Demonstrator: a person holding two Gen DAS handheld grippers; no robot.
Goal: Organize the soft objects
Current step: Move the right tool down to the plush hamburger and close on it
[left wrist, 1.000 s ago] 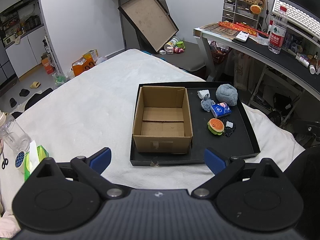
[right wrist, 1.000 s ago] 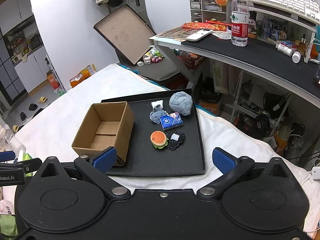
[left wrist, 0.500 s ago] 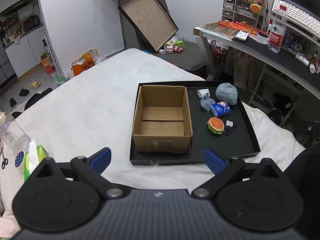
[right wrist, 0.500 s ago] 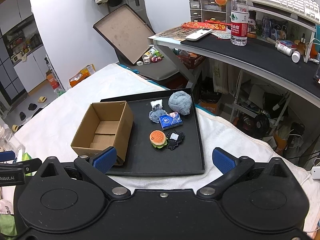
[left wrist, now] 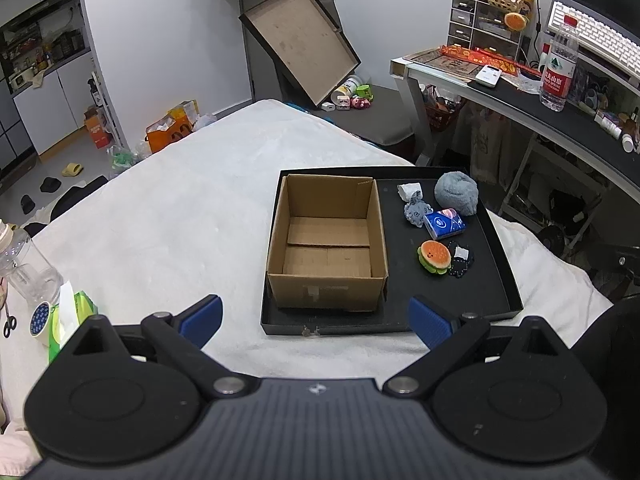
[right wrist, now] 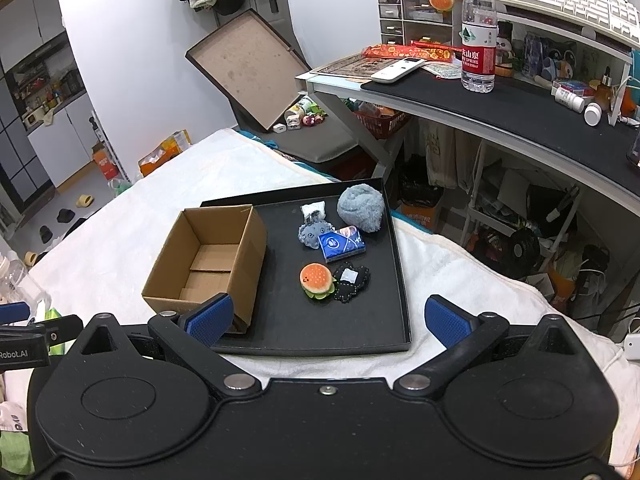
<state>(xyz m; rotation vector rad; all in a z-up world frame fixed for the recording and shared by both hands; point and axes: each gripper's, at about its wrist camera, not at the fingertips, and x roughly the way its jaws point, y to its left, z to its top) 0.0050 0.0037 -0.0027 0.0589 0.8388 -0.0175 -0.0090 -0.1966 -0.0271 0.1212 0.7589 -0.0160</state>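
An empty cardboard box [left wrist: 328, 240] [right wrist: 208, 256] stands in the left half of a black tray [left wrist: 496, 272] [right wrist: 376, 332] on a white-covered bed. Beside it on the tray lie a grey fluffy ball [left wrist: 457, 193] [right wrist: 361, 207], a small grey plush [left wrist: 415, 212] [right wrist: 311, 233], a blue tissue pack [left wrist: 444, 223] [right wrist: 342, 243], a burger plush [left wrist: 434, 257] [right wrist: 317, 280], a black dotted piece [left wrist: 461, 263] [right wrist: 352, 280] and a small white item [left wrist: 409, 191] [right wrist: 313, 210]. My left gripper [left wrist: 314, 320] and right gripper [right wrist: 326, 320] are open and empty, held short of the tray's near edge.
A clear bottle [left wrist: 24, 264], tape roll [left wrist: 40, 316] and green tissue pack [left wrist: 68, 316] lie at the bed's left. A desk [right wrist: 500, 108] with a water bottle [right wrist: 478, 32] stands to the right. A tilted flat box [left wrist: 300, 44] leans behind the bed.
Both grippers have drifted very slightly; the tray and objects sit almost where they did. Nothing was taken hold of or let go.
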